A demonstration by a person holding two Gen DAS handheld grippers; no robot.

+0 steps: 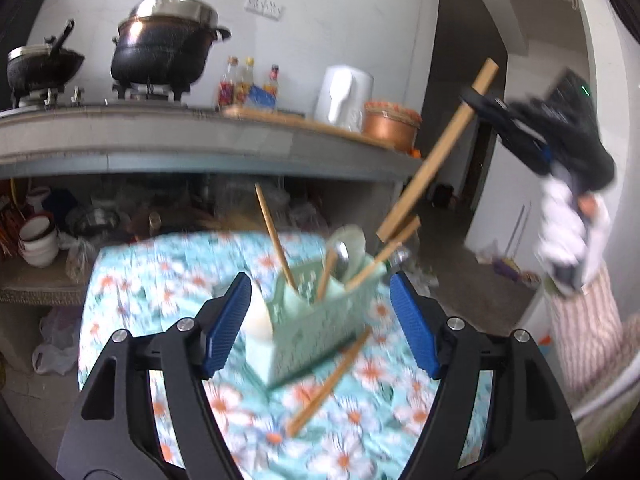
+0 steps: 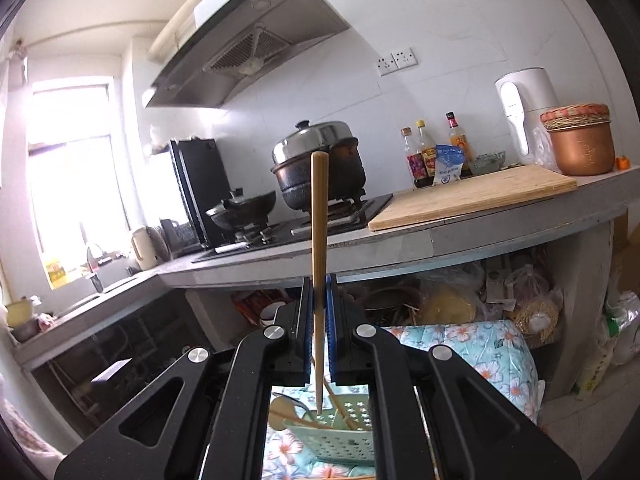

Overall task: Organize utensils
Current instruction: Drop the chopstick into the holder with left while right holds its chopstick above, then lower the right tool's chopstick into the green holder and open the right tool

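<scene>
A pale green perforated utensil basket (image 1: 320,332) stands on the flowered tablecloth (image 1: 168,280). It holds several wooden chopsticks, a metal spoon (image 1: 342,256) and a pale ladle. My left gripper (image 1: 325,320) is open, its blue pads on either side of the basket and not pressing on it. One loose chopstick (image 1: 328,384) lies on the cloth in front of the basket. My right gripper (image 2: 319,292) is shut on a wooden chopstick (image 2: 319,220) held nearly upright, tip over the basket (image 2: 340,440). The left wrist view shows that gripper (image 1: 480,100) raised at upper right with its chopstick (image 1: 436,152).
Behind the table runs a concrete counter (image 2: 400,240) with a stove, two black pots (image 1: 164,48), sauce bottles (image 2: 424,156), a cutting board (image 2: 472,196), a white kettle (image 2: 524,108) and a copper pot (image 2: 584,144). Bowls and bags fill the shelf below. A person's white sleeve (image 1: 568,224) is at right.
</scene>
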